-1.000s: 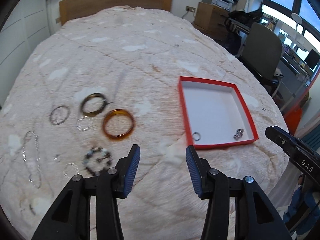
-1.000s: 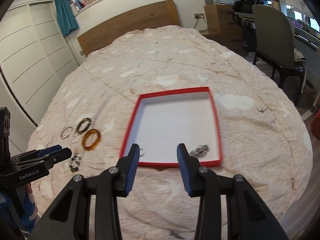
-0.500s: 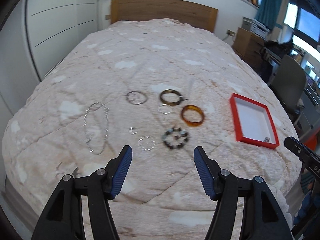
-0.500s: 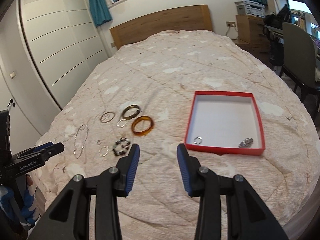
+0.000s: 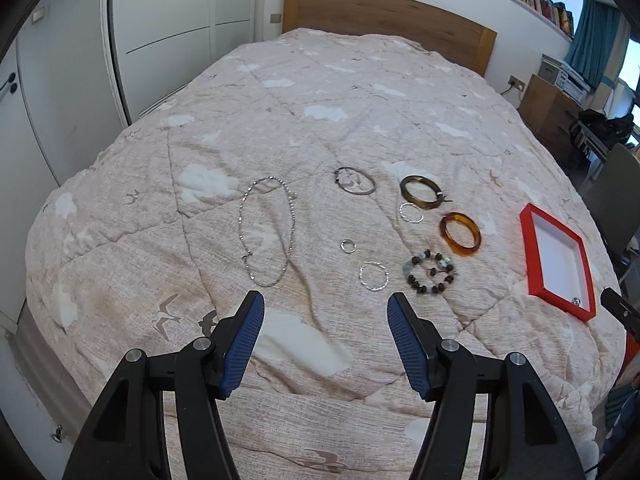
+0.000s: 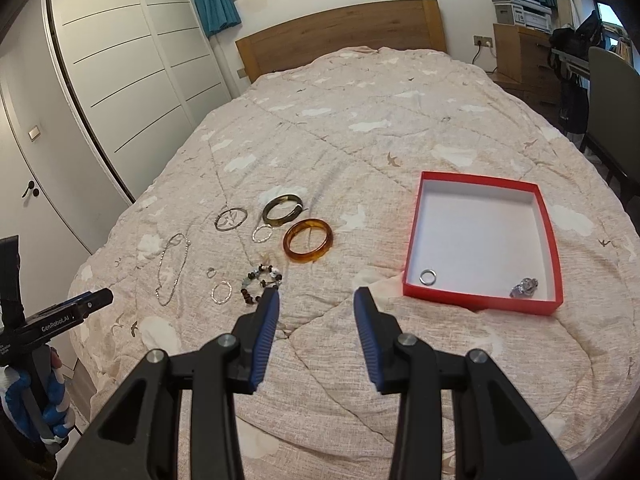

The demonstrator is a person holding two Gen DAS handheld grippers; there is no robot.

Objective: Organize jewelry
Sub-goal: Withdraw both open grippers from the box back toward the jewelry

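Jewelry lies on the bed quilt: a silver chain necklace (image 5: 267, 232), an amber bangle (image 5: 461, 233), a dark bangle (image 5: 420, 192), a beaded bracelet (image 5: 431, 273), thin silver hoops (image 5: 373, 276) and a small ring (image 5: 348, 245). A red box (image 6: 482, 240) to the right holds a ring (image 6: 428, 277) and a silver piece (image 6: 524, 287). My left gripper (image 5: 325, 340) is open and empty, in front of the hoops. My right gripper (image 6: 316, 330) is open and empty, between the beaded bracelet (image 6: 261, 280) and the box.
The quilt (image 6: 360, 128) covers the whole bed, with a wooden headboard (image 6: 340, 36) behind. White wardrobe doors (image 6: 120, 80) stand at the left. A chair (image 6: 612, 92) and a desk are at the right.
Both grippers have pulled back and swung left. The loose jewelry now sits centred in the left view, and the box has shifted to the right.
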